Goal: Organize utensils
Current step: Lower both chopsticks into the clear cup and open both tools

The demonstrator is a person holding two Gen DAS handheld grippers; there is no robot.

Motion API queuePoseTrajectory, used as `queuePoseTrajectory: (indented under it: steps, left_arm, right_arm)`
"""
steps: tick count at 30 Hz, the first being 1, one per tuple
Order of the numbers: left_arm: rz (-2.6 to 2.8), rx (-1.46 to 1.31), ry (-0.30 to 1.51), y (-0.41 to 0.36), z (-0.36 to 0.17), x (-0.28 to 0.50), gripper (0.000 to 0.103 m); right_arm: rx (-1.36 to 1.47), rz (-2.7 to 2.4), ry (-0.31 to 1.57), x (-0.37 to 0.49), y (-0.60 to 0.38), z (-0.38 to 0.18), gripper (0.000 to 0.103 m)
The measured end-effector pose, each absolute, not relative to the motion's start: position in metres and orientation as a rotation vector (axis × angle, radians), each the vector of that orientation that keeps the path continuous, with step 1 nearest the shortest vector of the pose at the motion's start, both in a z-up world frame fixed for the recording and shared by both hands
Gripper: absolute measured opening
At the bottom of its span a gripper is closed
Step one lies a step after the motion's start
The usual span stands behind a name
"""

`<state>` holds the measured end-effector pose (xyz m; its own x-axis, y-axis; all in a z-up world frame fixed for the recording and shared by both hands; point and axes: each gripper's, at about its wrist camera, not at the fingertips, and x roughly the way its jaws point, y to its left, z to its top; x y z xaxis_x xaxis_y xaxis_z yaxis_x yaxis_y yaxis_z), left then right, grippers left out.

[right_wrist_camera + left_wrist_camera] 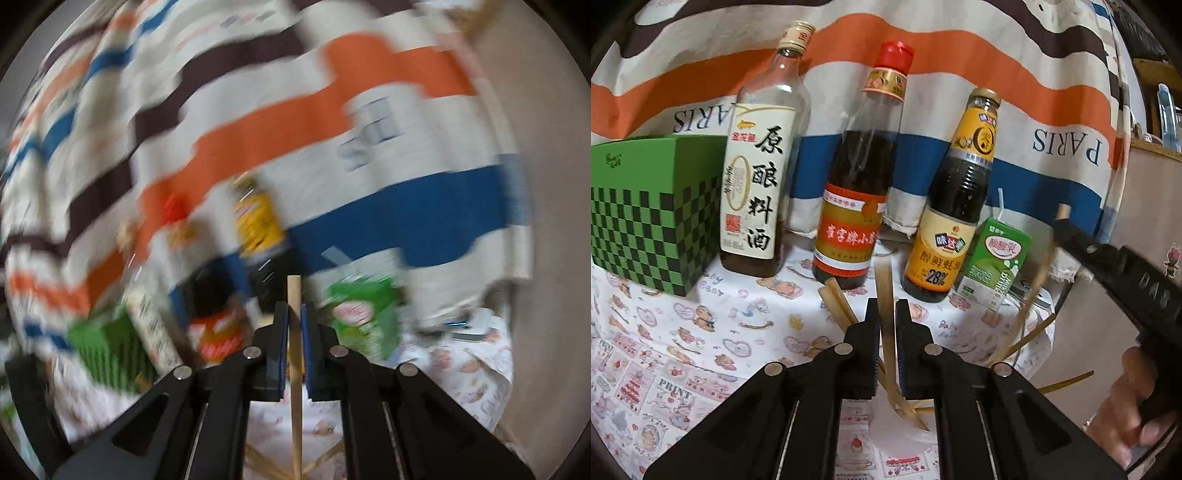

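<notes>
The left gripper (pixel 886 306) has its black fingers clamped on a flat bamboo chopstick (pixel 885 295), long axis upright, tip in a clear cup (pixel 905 439) holding more sticks. The right gripper (pixel 294 310) pinches a round wooden chopstick (pixel 294 369), also upright. Glass sauce bottles (pixel 849 192) stand on the cartoon-print table (pixel 701 332) before a striped cloth (pixel 923 44)

I am looking into a home, at a makeshift kitchen corner. A cartoon-bear cloth (pixel 713 332) is covering the desk, three cooking-sauce bottles (pixel 857 184) are standing along its far edge beside a drink carton (pixel 995 266), and a striped bedsheet (pixel 960 92) is hanging behind as a backdrop.
</notes>
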<state>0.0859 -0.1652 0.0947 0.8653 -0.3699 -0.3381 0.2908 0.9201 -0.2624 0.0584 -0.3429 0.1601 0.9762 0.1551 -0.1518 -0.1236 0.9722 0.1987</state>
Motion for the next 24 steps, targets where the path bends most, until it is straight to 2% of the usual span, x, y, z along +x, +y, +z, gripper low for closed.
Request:
queuePoseTrajectory:
  steps: [4, 6, 9, 11, 16, 20, 22, 24]
  left_arm:
    - [-0.348, -0.196, 0.392, -0.162, 0.099, 0.088, 0.006]
    - [-0.349, -0.197, 0.385, -0.158, 0.104, 0.088, 0.011]
    - [-0.346, -0.186, 0.354, -0.15, 0.113, 0.081, 0.036]
    - [-0.324, -0.167, 0.319, -0.144, 0.117, 0.074, 0.069]
    - [-0.307, -0.152, 0.266, -0.121, 0.124, 0.059, 0.071]
    - [-0.26, -0.154, 0.238, -0.095, 0.13, 0.047, 0.078]
    - [-0.231, -0.154, 0.229, -0.08, 0.13, 0.042, 0.08]
    - [-0.205, -0.151, 0.223, -0.067, 0.127, 0.037, 0.081]
  right_arm:
    - [0.118, 0.233, 0.243, 0.067, -0.327, 0.154, 0.007]
    - [0.082, 0.216, 0.288, 0.074, -0.321, 0.148, 0.007]
    - [0.078, 0.208, 0.357, 0.087, -0.319, 0.137, 0.007]
    - [0.081, 0.206, 0.383, 0.095, -0.319, 0.131, 0.006]
    - [0.07, 0.18, 0.412, 0.101, -0.318, 0.123, 0.006]
    - [0.079, 0.153, 0.425, 0.107, -0.319, 0.12, 0.006]
    - [0.088, 0.145, 0.438, 0.11, -0.318, 0.118, 0.009]
    - [0.103, 0.133, 0.448, 0.112, -0.32, 0.117, 0.018]
